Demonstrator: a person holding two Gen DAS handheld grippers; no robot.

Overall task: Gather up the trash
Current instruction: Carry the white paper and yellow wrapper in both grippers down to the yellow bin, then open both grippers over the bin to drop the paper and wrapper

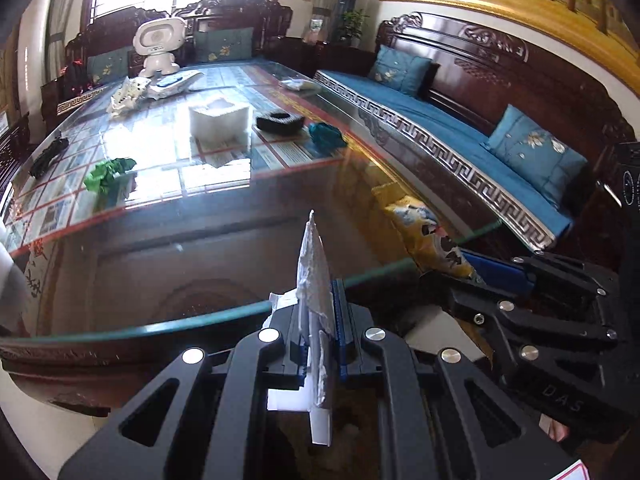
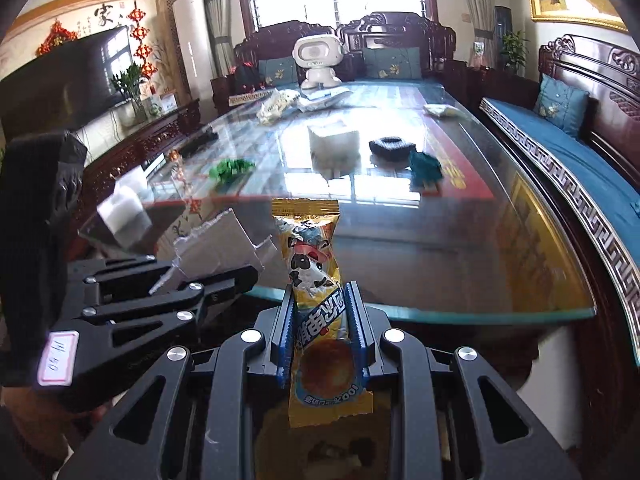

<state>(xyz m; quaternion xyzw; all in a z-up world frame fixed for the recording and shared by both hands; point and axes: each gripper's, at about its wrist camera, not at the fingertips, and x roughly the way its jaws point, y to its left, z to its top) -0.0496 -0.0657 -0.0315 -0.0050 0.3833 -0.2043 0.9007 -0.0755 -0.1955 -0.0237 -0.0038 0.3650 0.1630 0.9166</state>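
Note:
My left gripper (image 1: 318, 292) is shut on a flat white paper wrapper (image 1: 314, 276), held edge-up over the near edge of the glass table (image 1: 200, 248). My right gripper (image 2: 320, 292) is shut on a yellow snack wrapper with a cartoon cow (image 2: 310, 252), also held over the table's near edge. In the right wrist view the left gripper (image 2: 256, 270) with its white wrapper (image 2: 220, 240) is at the left. In the left wrist view the yellow wrapper (image 1: 424, 232) shows at the right. A crumpled green piece (image 1: 108, 176) and a crumpled teal piece (image 1: 326, 134) lie further back.
On the table stand a white tissue box (image 1: 218, 120), a black ashtray (image 1: 280, 122), a white toy robot (image 1: 158, 46), plastic packets (image 1: 128, 96) and a black cable (image 1: 50, 154). A blue-cushioned wooden sofa (image 1: 460, 128) runs along the right. A TV (image 2: 68, 76) stands at the left.

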